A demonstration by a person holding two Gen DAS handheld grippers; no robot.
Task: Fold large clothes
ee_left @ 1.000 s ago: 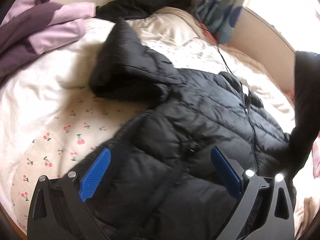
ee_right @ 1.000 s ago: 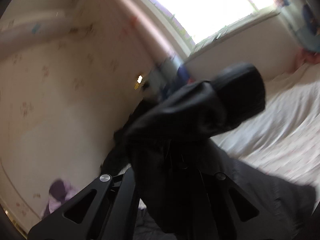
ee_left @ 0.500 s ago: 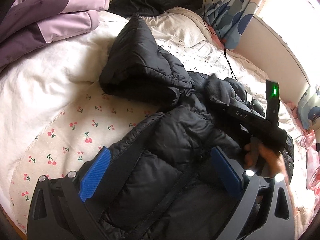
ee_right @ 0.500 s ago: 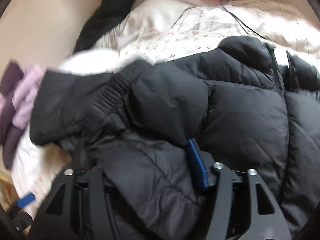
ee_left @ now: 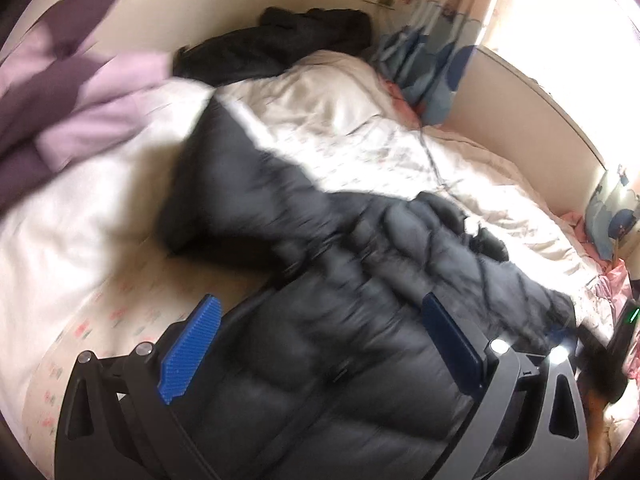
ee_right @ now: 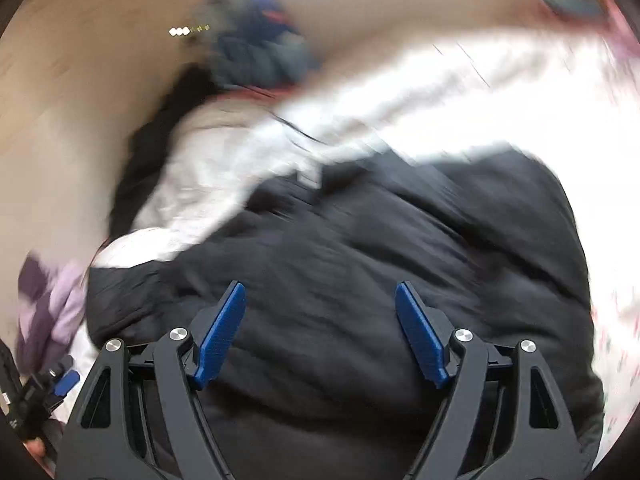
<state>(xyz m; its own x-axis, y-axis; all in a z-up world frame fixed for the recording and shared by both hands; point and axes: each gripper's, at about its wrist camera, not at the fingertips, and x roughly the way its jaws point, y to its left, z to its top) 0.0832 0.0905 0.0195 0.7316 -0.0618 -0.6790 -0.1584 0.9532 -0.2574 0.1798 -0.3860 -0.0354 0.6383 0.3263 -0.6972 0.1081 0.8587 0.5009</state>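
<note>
A black puffer jacket [ee_left: 352, 280] lies spread on the bed, one sleeve [ee_left: 224, 184] stretched toward the upper left. My left gripper [ee_left: 320, 320] is open and empty, its blue pads just above the jacket's body. In the right wrist view the jacket [ee_right: 380, 260] fills the lower half. My right gripper [ee_right: 320, 304] is open and empty above it, holding no cloth. Both views are motion-blurred.
The bed has a cream quilt [ee_left: 360, 120] and a cherry-print sheet [ee_left: 120, 312]. A purple and lilac garment [ee_left: 72, 100] lies at the left, another dark garment [ee_left: 288, 44] at the headboard. A blue-patterned curtain [ee_left: 432, 64] hangs by the window. The other gripper's body [ee_left: 624, 332] shows at the right edge.
My right gripper has let go of the jacket sleeve it carried over and laid down; its jaws now stand open. My left gripper stayed open and shifted slightly.
</note>
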